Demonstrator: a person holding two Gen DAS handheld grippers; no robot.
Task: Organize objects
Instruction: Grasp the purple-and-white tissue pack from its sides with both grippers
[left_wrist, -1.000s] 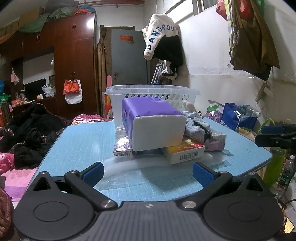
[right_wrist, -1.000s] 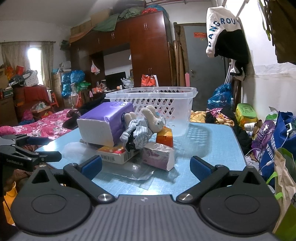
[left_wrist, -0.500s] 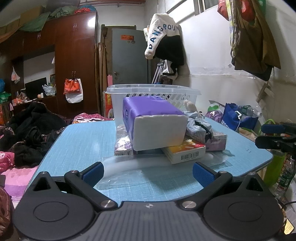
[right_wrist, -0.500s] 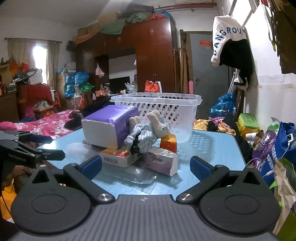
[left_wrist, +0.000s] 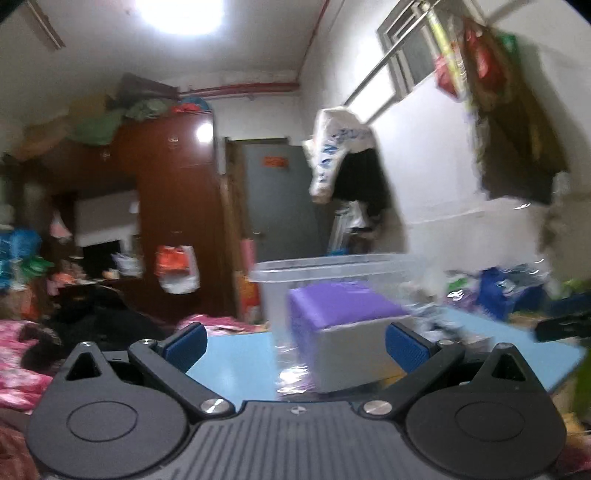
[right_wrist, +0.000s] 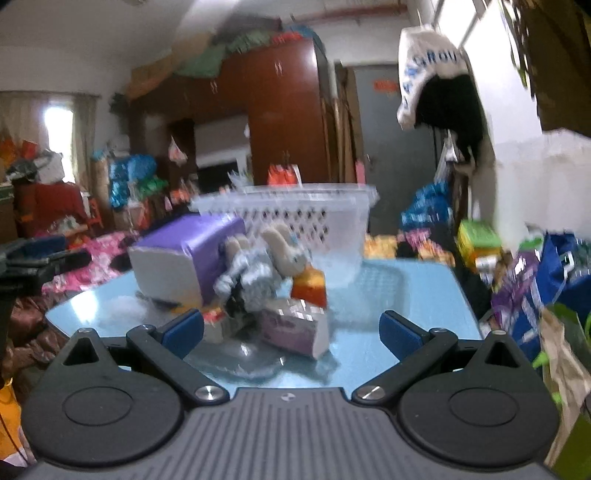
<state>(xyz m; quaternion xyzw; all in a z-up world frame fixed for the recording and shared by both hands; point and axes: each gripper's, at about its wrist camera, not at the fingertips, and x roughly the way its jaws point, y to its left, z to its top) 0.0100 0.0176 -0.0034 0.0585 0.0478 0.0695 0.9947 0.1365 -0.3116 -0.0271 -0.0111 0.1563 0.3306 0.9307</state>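
both views are blurred. the left claw (left_wrist: 295, 341) and right claw (right_wrist: 291, 328) are spread wide, holding nothing. on the blue surface (right_wrist: 406, 291) a purple tissue pack (right_wrist: 184, 254) lies against a plush toy (right_wrist: 266, 266), small boxes (right_wrist: 295, 328) beside them, the white basket (right_wrist: 295, 210) just behind

Dark wood wardrobe (right_wrist: 284, 122), grey door (left_wrist: 280, 206), white walls, ceiling light (left_wrist: 183, 14).
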